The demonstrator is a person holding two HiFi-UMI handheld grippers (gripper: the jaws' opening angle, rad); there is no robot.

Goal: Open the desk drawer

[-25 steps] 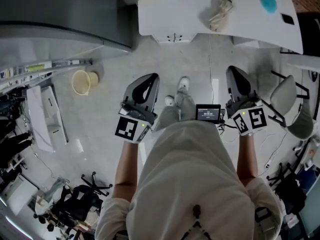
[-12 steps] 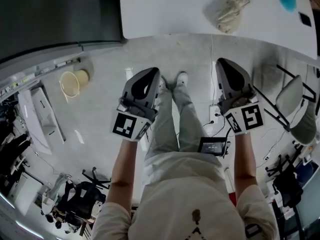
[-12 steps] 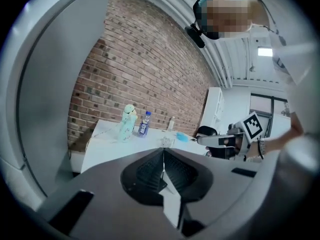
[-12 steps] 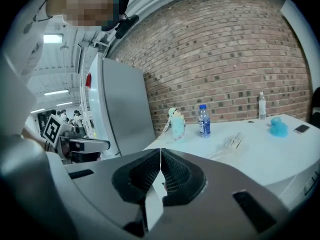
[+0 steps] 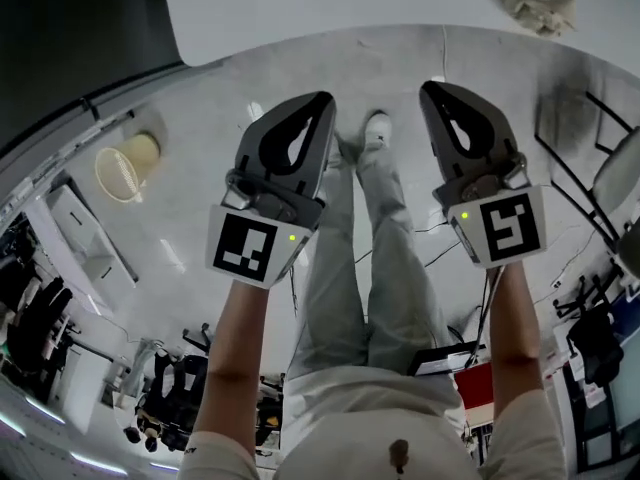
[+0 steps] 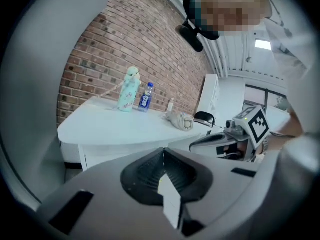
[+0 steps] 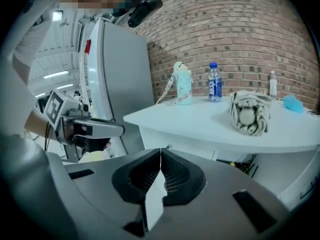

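Note:
The white desk point(image 5: 330, 8) runs along the top of the head view; from there its top hides the drawer. In the right gripper view the white drawer front point(image 7: 187, 144) shows under the desk edge, just beyond my right gripper point(image 7: 160, 151). The left gripper view shows that front point(image 6: 117, 156) too, ahead of my left gripper point(image 6: 163, 151). Both grippers are shut with nothing between their jaws. From above, the left gripper point(image 5: 315, 103) and the right gripper point(image 5: 430, 93) point at the desk side by side, short of it.
On the desk stand a teal bottle point(image 7: 183, 84), a water bottle point(image 7: 214, 81) and a bundled cloth point(image 7: 249, 111). A tall grey cabinet point(image 7: 117, 79) stands left of the desk. A yellow bin point(image 5: 125, 163) sits on the floor at left, a chair point(image 5: 620, 168) at right.
Both grippers have sunk lower together and stayed shut. In the head view the desk has slid up toward the top edge and the grippers look larger.

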